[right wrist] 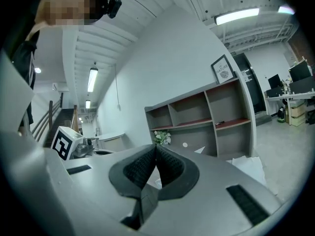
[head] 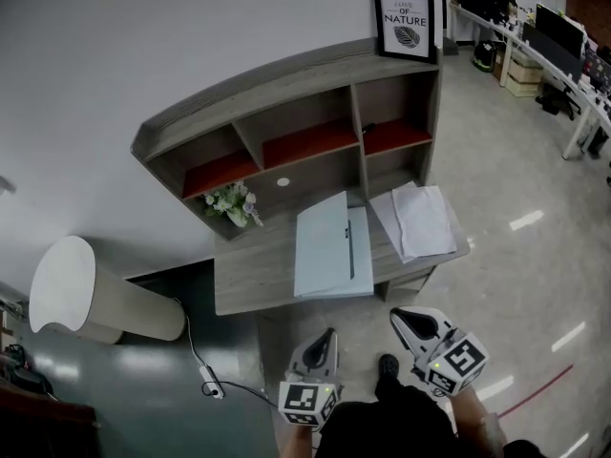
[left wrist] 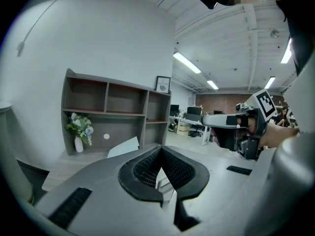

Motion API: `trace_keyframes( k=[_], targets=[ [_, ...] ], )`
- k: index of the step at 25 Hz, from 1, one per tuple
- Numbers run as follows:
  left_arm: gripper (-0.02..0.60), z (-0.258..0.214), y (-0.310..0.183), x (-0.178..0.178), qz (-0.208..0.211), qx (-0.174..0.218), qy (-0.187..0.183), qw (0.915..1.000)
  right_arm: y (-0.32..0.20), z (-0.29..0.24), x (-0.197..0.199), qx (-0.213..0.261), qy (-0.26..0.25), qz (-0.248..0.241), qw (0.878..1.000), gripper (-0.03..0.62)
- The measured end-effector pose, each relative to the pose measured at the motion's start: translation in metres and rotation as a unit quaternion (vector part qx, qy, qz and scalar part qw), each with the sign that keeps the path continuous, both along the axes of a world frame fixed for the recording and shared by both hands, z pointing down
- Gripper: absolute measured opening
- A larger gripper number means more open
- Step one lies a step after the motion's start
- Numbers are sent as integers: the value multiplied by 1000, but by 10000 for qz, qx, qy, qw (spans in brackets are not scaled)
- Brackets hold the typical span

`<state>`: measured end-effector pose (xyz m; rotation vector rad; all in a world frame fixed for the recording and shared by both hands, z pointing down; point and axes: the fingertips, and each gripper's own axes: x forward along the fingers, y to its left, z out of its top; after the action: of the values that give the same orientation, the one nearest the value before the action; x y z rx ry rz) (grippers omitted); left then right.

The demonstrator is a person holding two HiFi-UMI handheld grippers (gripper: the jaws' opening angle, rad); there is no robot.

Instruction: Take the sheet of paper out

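Observation:
A pale blue folder (head: pixel 331 246) lies open on the grey desk (head: pixel 250 277), with a pen along its fold. White sheets of paper (head: pixel 417 219) lie spread at the desk's right end, partly over the edge. Both grippers hang in front of the desk, short of its front edge, and touch nothing. My left gripper (head: pixel 330 334) is shut with nothing between its jaws; its tip (left wrist: pixel 160 149) points toward the folder (left wrist: pixel 123 146). My right gripper (head: pixel 396 316) is shut and empty too; past its tip (right wrist: pixel 156 148) the paper (right wrist: pixel 250 168) shows at the right.
A shelf hutch (head: pixel 315 122) stands on the desk's back, with a framed print (head: pixel 404 24) on top and a flower vase (head: pixel 233 204) at its left. A white rounded bin (head: pixel 86 299) and a floor cable (head: pixel 208 380) lie left. Office desks (head: pixel 563 55) stand far right.

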<state>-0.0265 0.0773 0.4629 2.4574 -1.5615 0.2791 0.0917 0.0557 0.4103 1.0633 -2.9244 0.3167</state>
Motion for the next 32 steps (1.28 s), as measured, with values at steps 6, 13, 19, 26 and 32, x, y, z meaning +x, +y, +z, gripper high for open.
trace_keyframes(
  k=[6,13,19,26,32],
  targets=[
    [13,23,-16,14,-243,-199,-250,9992,-19,16,8,-223,-43,-240,9995,12],
    [14,37,-25,13,-394,-344,-314,9981,-31,33,7,-451,-54,-351,9984,12],
    [14,63,-46,7,-351,-466,-678,9960,-40,36,1,-539,-30,-368,9979,12],
    [41,83,-76,5,-123,-565,-789,9952,-54,32,-4,-505,70,-187,9985,14],
    [82,107,-104,6,315,-670,-1151,9906,-72,26,-8,-528,120,96,9985,12]
  ],
)
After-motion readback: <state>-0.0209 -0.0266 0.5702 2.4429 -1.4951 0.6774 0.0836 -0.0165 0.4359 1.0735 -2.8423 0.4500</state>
